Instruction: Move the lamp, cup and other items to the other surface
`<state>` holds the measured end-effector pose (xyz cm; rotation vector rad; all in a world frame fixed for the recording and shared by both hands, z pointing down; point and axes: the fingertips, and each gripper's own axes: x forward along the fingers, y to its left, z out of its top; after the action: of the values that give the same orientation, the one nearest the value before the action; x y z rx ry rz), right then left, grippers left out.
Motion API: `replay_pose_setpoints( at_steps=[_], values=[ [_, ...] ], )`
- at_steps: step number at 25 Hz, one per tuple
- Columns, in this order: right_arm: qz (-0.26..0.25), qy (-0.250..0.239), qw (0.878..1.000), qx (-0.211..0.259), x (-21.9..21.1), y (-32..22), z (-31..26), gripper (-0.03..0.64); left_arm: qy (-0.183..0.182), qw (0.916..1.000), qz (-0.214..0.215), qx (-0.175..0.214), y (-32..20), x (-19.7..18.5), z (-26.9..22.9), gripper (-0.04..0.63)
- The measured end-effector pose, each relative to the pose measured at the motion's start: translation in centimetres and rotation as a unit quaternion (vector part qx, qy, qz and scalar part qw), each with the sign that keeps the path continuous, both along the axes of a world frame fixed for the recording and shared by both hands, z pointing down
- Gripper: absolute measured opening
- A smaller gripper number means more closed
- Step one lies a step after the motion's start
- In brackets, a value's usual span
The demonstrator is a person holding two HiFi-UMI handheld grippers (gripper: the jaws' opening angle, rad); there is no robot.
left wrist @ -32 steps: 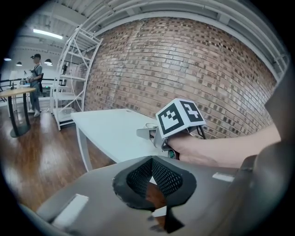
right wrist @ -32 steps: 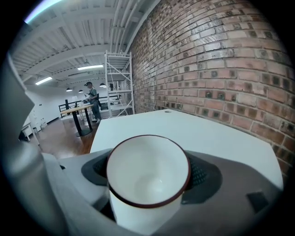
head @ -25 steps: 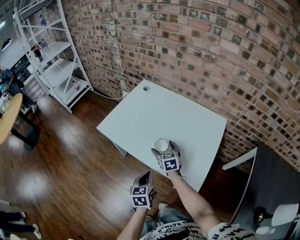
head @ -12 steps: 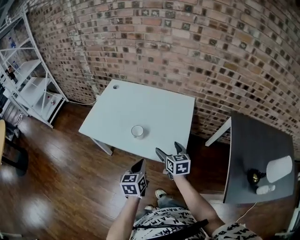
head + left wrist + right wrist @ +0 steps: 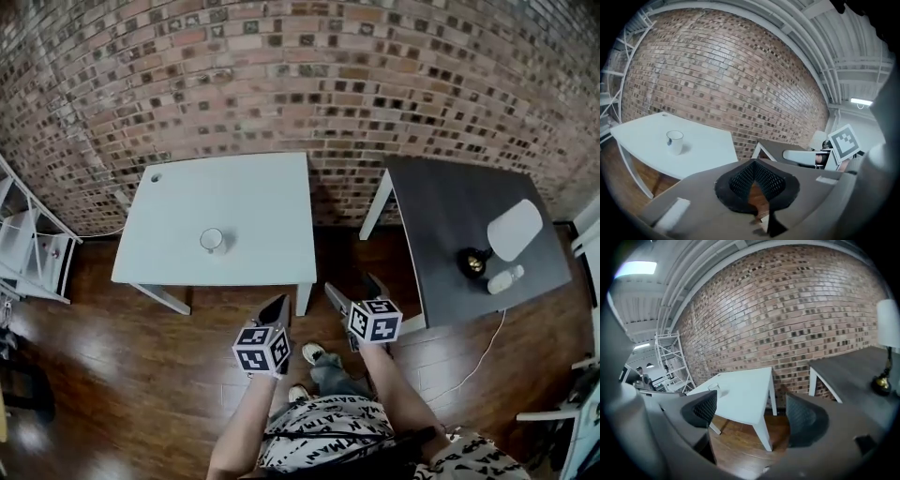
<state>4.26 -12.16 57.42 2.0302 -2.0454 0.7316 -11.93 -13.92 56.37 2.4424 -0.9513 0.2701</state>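
The lamp (image 5: 476, 262), with its dark round base and a white shade leaning off to one side, stands near the right-hand edge of the dark worktop (image 5: 436, 216), and a small white bottle (image 5: 504, 279) lies just beside the base. The cup (image 5: 212, 240), white and upright, sits alone on the white worktop (image 5: 253, 202), well apart from the lamp. The two worktops stand side by side against the brick wall (image 5: 281, 75) with a strip of wooden floor (image 5: 141, 375) between them. A pale cable (image 5: 476, 364) trails from the near edge of the dark worktop down across the floor. Both tools are held over the floor in front of that gap, touching neither worktop. The left tool (image 5: 274, 311) has its jaws pressed together at the tips with nothing pinched; in the left gripper view (image 5: 754, 162) only floor shows through the small opening behind the meeting pads, with the cup (image 5: 674, 139) on the white worktop (image 5: 710, 145) off to the left. The right tool (image 5: 356, 291) has its jaws spread wide and empty; in the right gripper view (image 5: 752, 414) the corner and leg of the white worktop (image 5: 745, 397) show between them, the cup (image 5: 714, 389) is small and far off, and the lamp (image 5: 883, 380) stands at the right edge on the dark worktop (image 5: 851, 369). A white shelving rack (image 5: 37, 253) stands at the far left against the wall.
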Motion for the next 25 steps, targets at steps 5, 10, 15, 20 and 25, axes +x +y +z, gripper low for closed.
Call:
replay_pose_setpoints(
  at_steps=[5, 10, 15, 20, 25],
  values=[
    [0.071, -0.002, 0.997, -0.003, 4.9, 6.8, 0.0, 0.474, 0.010, 0.9990, 0.041, -0.011, 3.9, 4.1, 0.2, 0.002],
    [0.129, -0.003, 0.992, -0.003, 8.7, 11.9, 0.4, 0.472, 0.008, 0.9952, 0.097, -0.012, 6.9, 8.5, 0.3, 0.002],
    [0.185, 0.007, 0.983, 0.002, 15.2, 15.8, 1.2, 0.469, 0.007, 0.9875, 0.158, 0.002, 9.2, 15.7, 0.2, 0.002],
    [0.241, 0.014, 0.971, 0.002, 23.5, 19.7, 1.5, 0.466, 0.002, 0.9782, 0.207, 0.014, 12.2, 24.3, -0.2, 0.002],
    [0.289, 0.024, 0.957, 0.007, 31.9, 21.8, 2.2, 0.457, 0.001, 0.9673, 0.252, 0.029, 14.4, 32.1, -0.4, 0.002]
  ],
)
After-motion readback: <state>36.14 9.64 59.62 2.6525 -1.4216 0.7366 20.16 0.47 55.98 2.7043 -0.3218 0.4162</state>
